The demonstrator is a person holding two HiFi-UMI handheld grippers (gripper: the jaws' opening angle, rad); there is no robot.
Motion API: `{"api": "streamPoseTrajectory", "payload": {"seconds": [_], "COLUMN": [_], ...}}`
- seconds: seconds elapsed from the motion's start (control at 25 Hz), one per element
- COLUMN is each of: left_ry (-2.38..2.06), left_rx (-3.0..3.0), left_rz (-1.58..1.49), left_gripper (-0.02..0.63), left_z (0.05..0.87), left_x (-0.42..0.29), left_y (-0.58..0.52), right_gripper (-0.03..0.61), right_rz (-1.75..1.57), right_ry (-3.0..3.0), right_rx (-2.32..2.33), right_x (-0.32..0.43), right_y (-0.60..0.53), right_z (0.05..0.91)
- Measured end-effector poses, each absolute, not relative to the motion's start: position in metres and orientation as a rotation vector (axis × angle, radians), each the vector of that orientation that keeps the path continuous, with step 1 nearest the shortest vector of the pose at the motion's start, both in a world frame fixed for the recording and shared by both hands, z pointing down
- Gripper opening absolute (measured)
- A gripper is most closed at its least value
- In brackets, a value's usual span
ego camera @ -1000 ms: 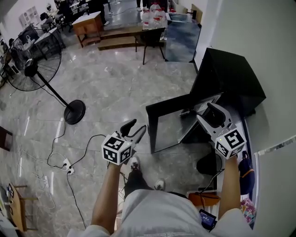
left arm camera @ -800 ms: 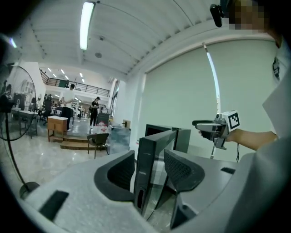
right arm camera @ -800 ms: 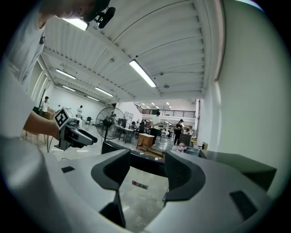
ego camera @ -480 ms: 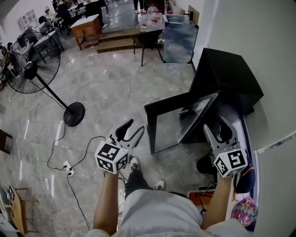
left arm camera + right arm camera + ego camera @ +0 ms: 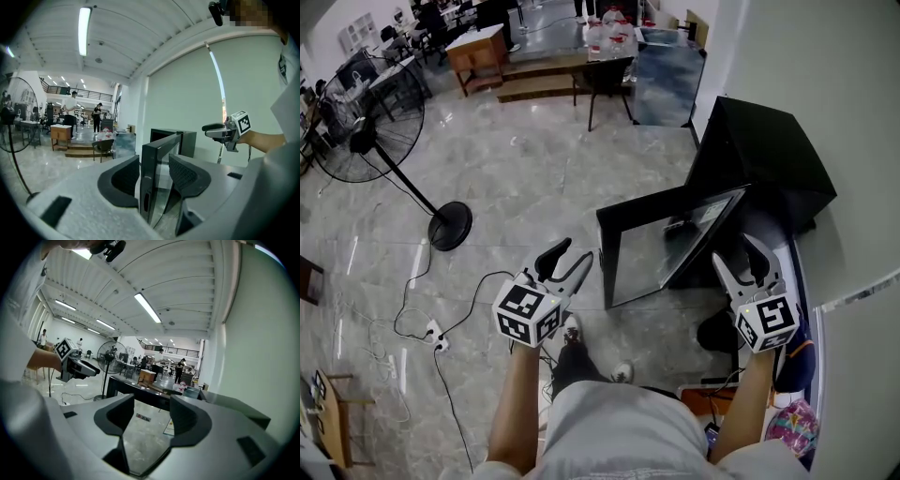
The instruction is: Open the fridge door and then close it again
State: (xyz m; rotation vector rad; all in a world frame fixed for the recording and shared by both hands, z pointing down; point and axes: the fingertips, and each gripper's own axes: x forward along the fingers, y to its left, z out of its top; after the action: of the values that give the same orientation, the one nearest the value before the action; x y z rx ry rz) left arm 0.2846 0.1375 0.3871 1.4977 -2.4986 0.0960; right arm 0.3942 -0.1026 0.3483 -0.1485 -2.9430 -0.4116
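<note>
1. Black fridge [image 5: 769, 150] stands against the wall [image 5: 825, 75]; its door [image 5: 652, 248] hangs wide open.
2. Left gripper [image 5: 575, 255]: fingers spread, gripping nothing; the door's free edge stands just ahead of the gap between them.
3. Right gripper [image 5: 739, 253]: fingers spread, empty; the door's inner face lies ahead of them, apart.
4. Floor fan [image 5: 366, 131] stands well off beyond the left fingers.

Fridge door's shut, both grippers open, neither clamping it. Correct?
Not shut: the fridge door stands open, swung out from the fridge, as the head view shows. The left gripper and right gripper are both open, neither clamping it.
</note>
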Motion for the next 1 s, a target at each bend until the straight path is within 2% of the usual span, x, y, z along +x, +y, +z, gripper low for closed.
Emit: {"api": "streamPoseTrajectory", "payload": {"seconds": [0.36,0.48,1.0], "left_ry": [-2.324,-2.272,-2.088], "left_rx": [1.461,1.457,1.393], "left_rz": [0.124,0.15,0.222], "left_gripper": [0.186,0.165,0.161], "left_z": [0.441,0.464,0.543], "left_x": [0.281,0.28,0.273], "left_y": [0.121,0.114,0.087], "right_gripper": [0.235,0.235,0.236], "right_rz": [-0.58,-0.609,-1.073], "right_ry": [-2.834,-2.803,-2.363], "right_rx": [-0.318,-0.447,-0.836], "right_x": [0.355,0.331,0.266], "right_y": [-0.097,-0.087,-0.061], "right_z": [0.358,0.353,0.373]}}
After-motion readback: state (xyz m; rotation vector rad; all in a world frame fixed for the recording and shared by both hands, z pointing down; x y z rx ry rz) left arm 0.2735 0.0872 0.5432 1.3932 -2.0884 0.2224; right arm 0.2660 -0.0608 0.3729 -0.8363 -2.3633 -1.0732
